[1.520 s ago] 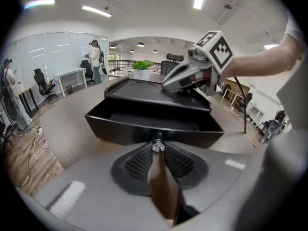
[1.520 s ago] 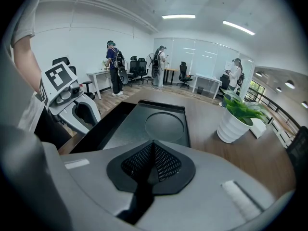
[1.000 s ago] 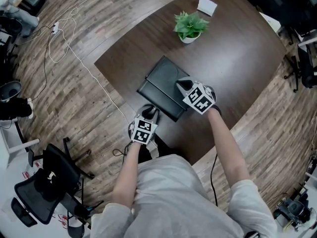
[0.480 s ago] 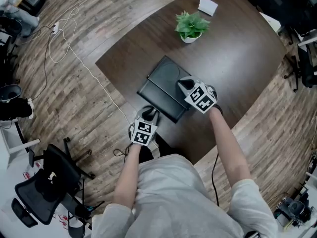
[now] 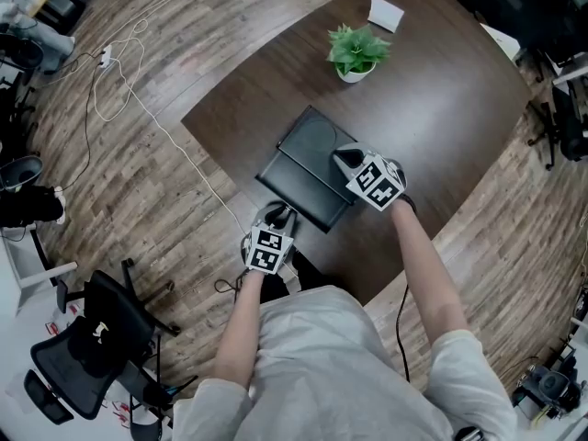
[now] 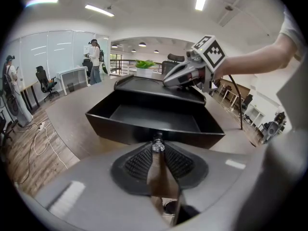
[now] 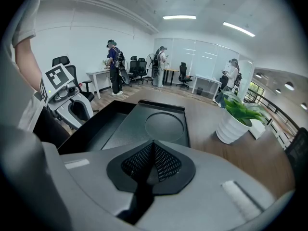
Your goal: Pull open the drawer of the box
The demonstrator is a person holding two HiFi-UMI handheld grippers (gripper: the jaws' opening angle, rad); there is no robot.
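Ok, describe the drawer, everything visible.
The drawer is a shallow, matte black tray with low walls, looking like plastic. It stands well out of the black box, toward the person, level, and shows empty. A small shiny knob sits mid-front, and the left gripper's fingers are shut on it.

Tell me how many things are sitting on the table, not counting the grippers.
3: the black box at the near edge with its drawer pulled out, the potted plant beyond it, and a white object near the far edge.
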